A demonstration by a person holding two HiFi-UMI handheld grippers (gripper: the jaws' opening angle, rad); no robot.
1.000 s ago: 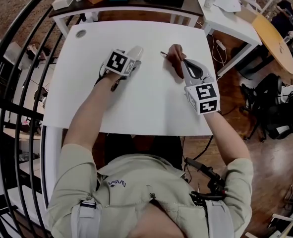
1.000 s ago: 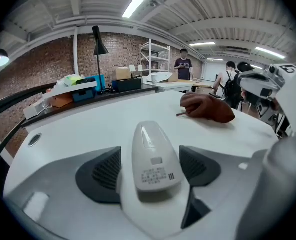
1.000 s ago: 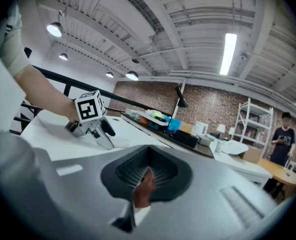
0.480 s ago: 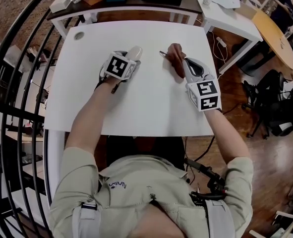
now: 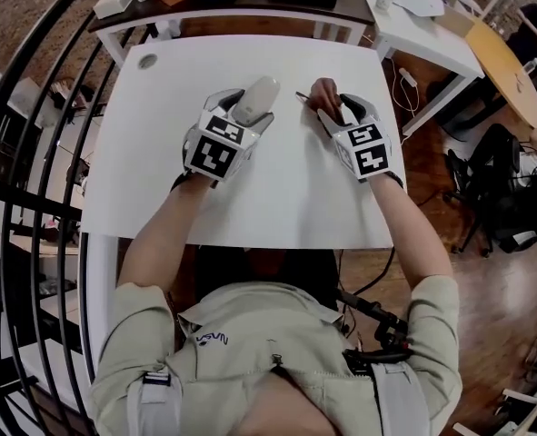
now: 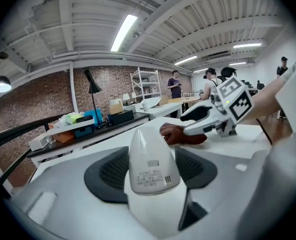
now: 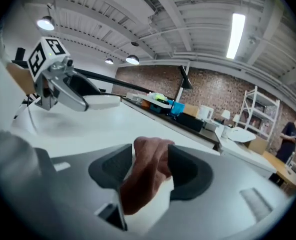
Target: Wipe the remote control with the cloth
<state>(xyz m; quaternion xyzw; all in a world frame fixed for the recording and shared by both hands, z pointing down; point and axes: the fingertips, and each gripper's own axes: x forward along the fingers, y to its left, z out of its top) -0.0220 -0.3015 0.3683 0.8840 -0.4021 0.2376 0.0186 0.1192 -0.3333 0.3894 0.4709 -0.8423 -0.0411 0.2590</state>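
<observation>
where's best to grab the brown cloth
Pinch the raised, bunched fold of the cloth, coming in low from the person's side. It stands up in a narrow ridge, and the right gripper, jaws just opened, already straddles it.

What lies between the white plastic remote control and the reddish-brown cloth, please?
Bare white tabletop and a thin dark sliver beside the cloth, per the head view.

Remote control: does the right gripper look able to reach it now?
Probably yes: the left gripper, whose jaws have just closed on the remote control, holds it beside the right gripper, with nothing between. The right gripper's jaws have just opened around the cloth.
</observation>
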